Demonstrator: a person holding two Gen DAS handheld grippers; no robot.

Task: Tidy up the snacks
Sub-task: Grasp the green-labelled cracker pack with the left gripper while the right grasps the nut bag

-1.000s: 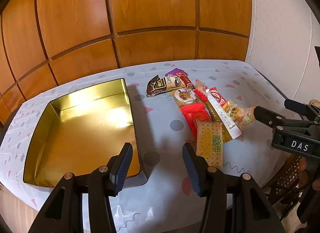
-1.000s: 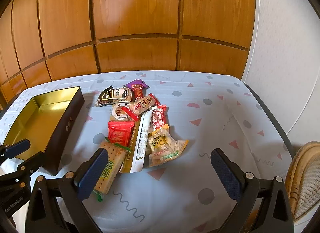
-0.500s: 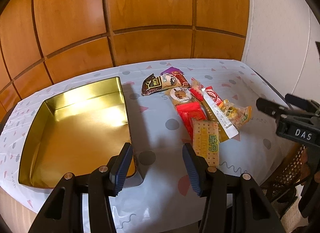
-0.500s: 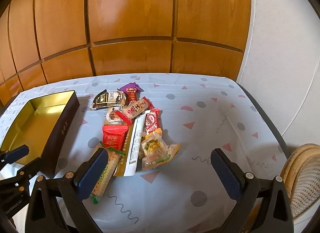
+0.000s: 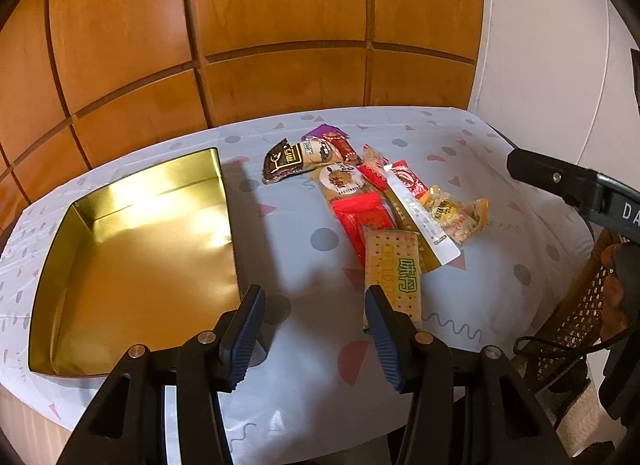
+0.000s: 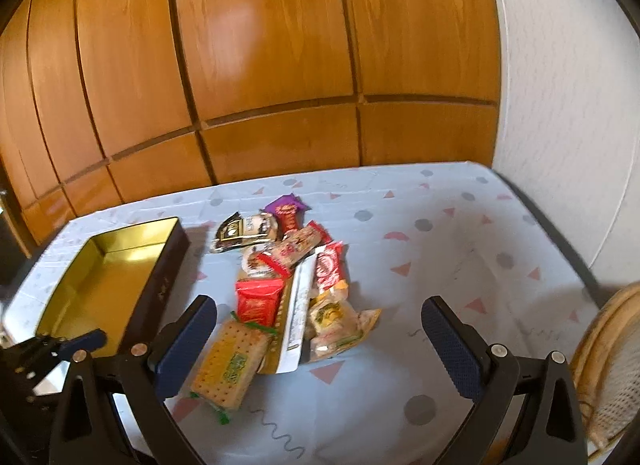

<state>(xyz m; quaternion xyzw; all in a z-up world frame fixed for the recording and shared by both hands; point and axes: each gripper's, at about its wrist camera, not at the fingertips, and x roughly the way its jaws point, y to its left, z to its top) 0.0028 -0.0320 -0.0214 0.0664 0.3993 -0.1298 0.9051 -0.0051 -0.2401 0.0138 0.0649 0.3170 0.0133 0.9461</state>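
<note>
On the table [image 5: 304, 377], which is covered with a pale cloth printed with dots and triangles, an open tin box [image 5: 132, 261] with a gold inside stands at the left, and nothing lies in it. To the right of the box, well apart from it, the snacks lie in a loose pile that runs from the far side toward the near edge. At the far end there is a dark brown packet [image 5: 286, 161] beside a purple packet [image 5: 325, 132]. Below them lie a round-labelled biscuit pack [image 5: 342, 182], a red packet [image 5: 362, 217], a long white and gold sachet [image 5: 420, 221] and a yellow candy bag [image 5: 454, 213]. Nearest to the edge lies a cracker pack [image 5: 394, 269] with green print. The left gripper [image 5: 316, 329] hovers above the near edge of the table, between the box and the cracker pack, and its jaws are spread with nothing between them. The right gripper [image 6: 320, 349] hangs over the near part of the pile, its jaws spread very wide and holding nothing; its left finger [image 6: 186, 345] is in front of the cracker pack. A woven rattan chair [image 6: 612, 361] stands at the right of the table, and wood panels [image 6: 260, 65] cover the wall behind.
</note>
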